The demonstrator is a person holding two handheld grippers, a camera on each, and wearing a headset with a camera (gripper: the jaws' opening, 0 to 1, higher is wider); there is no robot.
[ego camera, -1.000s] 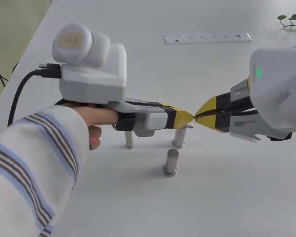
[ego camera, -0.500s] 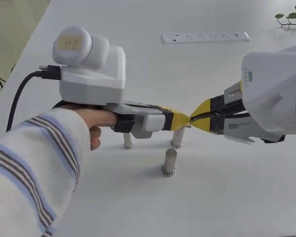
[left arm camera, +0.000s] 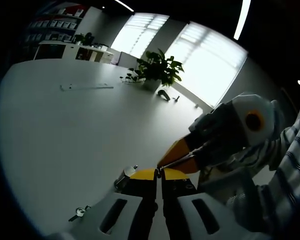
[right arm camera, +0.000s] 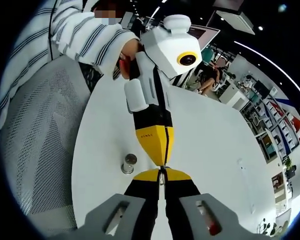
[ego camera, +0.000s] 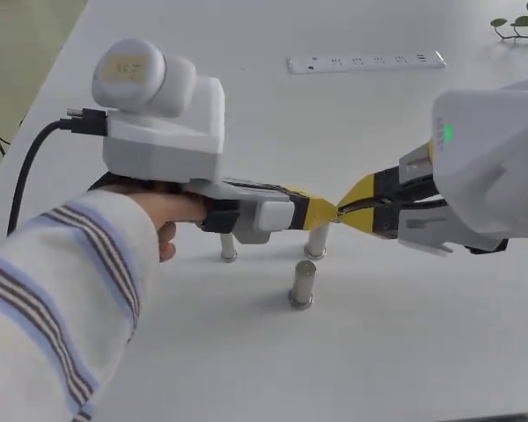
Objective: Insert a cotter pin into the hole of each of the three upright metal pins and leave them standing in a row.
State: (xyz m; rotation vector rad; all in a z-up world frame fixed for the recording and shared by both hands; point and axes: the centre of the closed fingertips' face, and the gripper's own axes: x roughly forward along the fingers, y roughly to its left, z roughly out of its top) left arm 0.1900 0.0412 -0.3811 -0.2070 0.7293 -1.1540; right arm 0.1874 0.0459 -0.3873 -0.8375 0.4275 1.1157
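Three upright metal pins stand on the white table: a front pin point(ego camera: 303, 283), a left pin point(ego camera: 228, 248) and a back pin point(ego camera: 316, 243), the last two partly hidden under the grippers. My left gripper point(ego camera: 333, 214) and right gripper point(ego camera: 343, 214) meet tip to tip just above the back pin. In the right gripper view, my right gripper point(right arm camera: 161, 176) is shut on a small cotter pin point(right arm camera: 161, 173), and the left gripper's yellow tip touches it. The left gripper point(left arm camera: 158, 174) has its jaws shut. One pin point(right arm camera: 128, 163) stands to the left below the tips.
A white power strip point(ego camera: 365, 62) lies at the far side of the table and a plant sprig point(ego camera: 519, 26) at the far right. A black cable point(ego camera: 26, 176) hangs from the left gripper. A mesh chair back point(right arm camera: 45, 130) stands beside the table.
Both grippers have drifted slightly left together, tips still touching. The three pins have not moved.
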